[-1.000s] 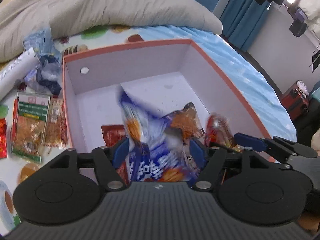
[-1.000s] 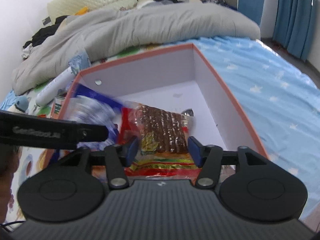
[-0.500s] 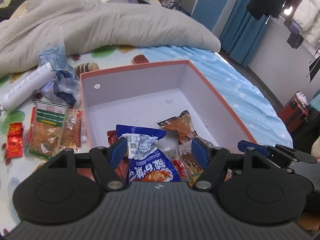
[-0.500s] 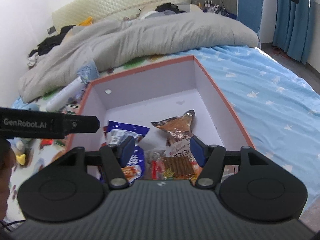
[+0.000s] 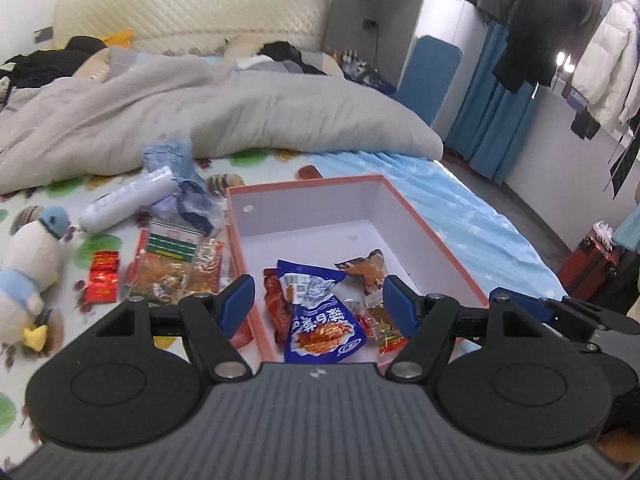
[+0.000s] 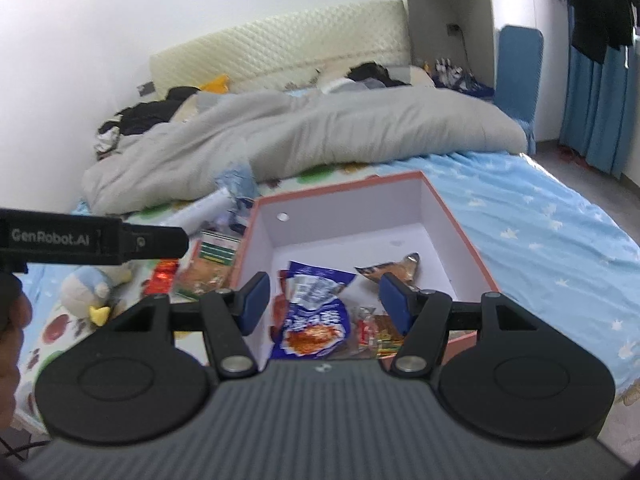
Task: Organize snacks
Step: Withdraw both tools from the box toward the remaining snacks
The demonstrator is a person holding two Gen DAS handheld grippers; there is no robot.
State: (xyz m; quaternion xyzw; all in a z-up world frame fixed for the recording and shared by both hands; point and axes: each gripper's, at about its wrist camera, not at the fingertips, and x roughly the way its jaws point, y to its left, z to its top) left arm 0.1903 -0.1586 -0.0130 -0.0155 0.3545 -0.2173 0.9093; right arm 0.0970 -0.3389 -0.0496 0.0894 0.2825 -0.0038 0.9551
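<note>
With both the left claw (image 5: pixel 316 300) and right claw (image 6: pixel 324 300) wide and empty above the box (image 5: pixel 436 240), the green-labelled packet (image 5: pixel 168 264) on the bed should be gripped next by its edge.

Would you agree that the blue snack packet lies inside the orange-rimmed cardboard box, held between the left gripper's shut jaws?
Not quite: the left gripper is open and empty. The left wrist view shows the blue snack packet lying loose inside the orange-rimmed cardboard box.
</note>
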